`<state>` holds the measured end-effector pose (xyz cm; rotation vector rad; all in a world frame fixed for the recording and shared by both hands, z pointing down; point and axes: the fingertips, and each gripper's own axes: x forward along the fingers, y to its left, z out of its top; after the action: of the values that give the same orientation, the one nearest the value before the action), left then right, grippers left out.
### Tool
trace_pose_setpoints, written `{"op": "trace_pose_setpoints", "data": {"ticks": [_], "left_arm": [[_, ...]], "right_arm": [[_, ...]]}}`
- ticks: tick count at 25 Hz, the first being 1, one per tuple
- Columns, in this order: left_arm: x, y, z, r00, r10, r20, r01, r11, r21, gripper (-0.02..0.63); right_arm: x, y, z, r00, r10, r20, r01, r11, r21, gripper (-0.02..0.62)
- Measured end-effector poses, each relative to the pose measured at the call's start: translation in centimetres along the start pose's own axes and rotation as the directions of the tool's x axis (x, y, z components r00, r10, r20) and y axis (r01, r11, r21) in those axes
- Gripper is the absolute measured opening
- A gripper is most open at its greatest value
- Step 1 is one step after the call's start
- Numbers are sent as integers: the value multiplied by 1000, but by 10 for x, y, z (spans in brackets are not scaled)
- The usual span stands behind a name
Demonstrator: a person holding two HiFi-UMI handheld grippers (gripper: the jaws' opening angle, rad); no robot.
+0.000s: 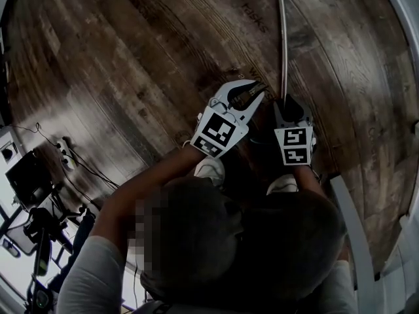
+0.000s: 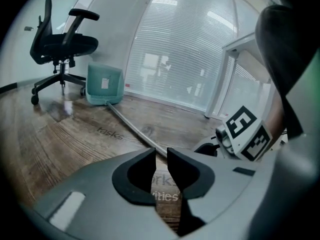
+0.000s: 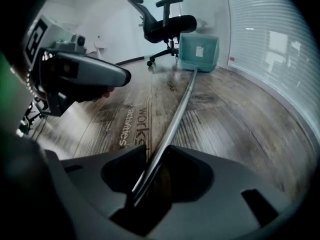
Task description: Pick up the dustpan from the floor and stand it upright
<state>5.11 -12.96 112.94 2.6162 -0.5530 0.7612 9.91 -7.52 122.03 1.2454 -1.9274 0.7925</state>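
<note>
The dustpan lies on the wooden floor, its teal pan (image 2: 104,85) (image 3: 199,52) far off by the window wall. Its long metal handle (image 1: 282,38) (image 2: 131,125) (image 3: 180,109) runs back toward me. My right gripper (image 1: 288,106) (image 3: 155,151) is low over the handle's near end. The rod passes between its wide jaws, with floor showing beside it, so the pads do not press. My left gripper (image 1: 252,91) (image 2: 161,154) hangs just left of the handle, jaws a narrow slit apart with only floor between them.
A black office chair (image 2: 62,39) (image 3: 167,21) stands beside the pan. A white table leg (image 2: 220,84) rises at the right, and a white desk edge (image 1: 353,234) runs along my right. Cables and equipment (image 1: 39,175) crowd the left. My shoes (image 1: 211,169) are just behind the grippers.
</note>
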Motion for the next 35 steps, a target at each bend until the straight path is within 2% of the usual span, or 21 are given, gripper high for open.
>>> {"op": "trace_pose_setpoints", "data": {"ticks": [3,8,12,16,20,23,27,32,35], "left_arm": [[2,-1,-4,1000,8,-9,-8,1000,-15,52],[9,-12,-6,1000,-22,-20,23,1000,21,52],[16,-27,-29,989,-115,-90,114,993,-18,101],[15,-75,-60,946,-275,-169,279,960,1,191],[14,-112,-82,897,-376,-234,396,917,44,215],[13,-131,-95,868,-412,-278,453,886,100,221],[18,-140,-92,852,-447,-273,491,863,118,209],[15,-157,-89,793,-527,-305,582,803,126,232],[16,-161,-100,787,-507,-352,585,793,168,232]], "right_arm": [[1,-1,0,1000,22,1,-22,996,85,126],[-6,-17,-6,1000,4,7,-6,982,189,100],[-16,-37,-7,1000,-9,12,6,958,286,80],[-20,-42,-5,1000,0,21,-7,944,329,75],[-21,-43,6,999,8,49,-25,936,351,74],[-24,-46,14,998,6,67,-31,928,371,72],[-26,-54,13,998,3,69,-30,919,394,71],[-23,-58,16,997,-4,76,-26,920,391,71],[-26,-54,23,996,3,94,-40,918,394,71]]}}
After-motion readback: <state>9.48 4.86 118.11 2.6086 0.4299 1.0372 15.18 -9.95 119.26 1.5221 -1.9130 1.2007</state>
